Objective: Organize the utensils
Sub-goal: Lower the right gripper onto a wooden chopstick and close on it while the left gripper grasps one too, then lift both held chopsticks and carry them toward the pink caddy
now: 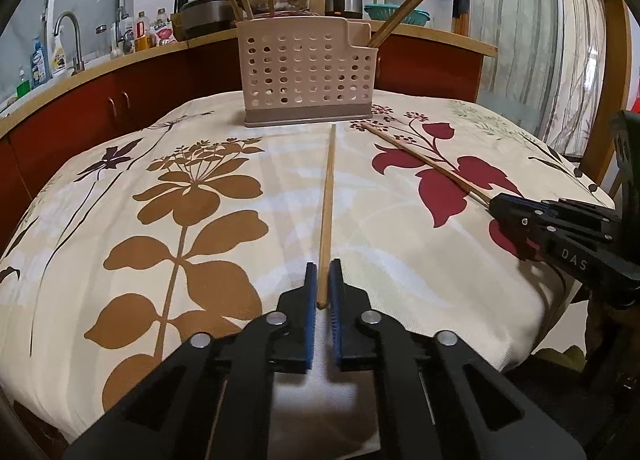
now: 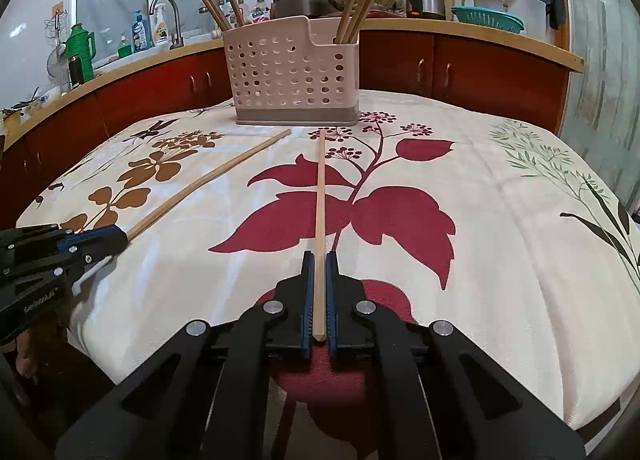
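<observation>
Floral cloth covers your surface (image 1: 208, 196); perforated plastic caddy (image 1: 306, 72) at the far edge, several chopsticks upright inside. Left tool (image 1: 323, 280) narrow around one slim wooden chopstick (image 1: 327, 196), contact unclear. Right tool (image 2: 319, 272) clamped on the other chopstick (image 2: 320, 196). Risk: both grips sit at the very ends, so long smooth sticks may pivot or snag the soft cloth.

left hand-held gripper (image 1: 323, 280) astride chopstick (image 1: 327, 212) | right hand-held gripper (image 1: 496, 208) clamps second chopstick (image 1: 424, 160) | holder (image 1: 308, 76) beyond
</observation>
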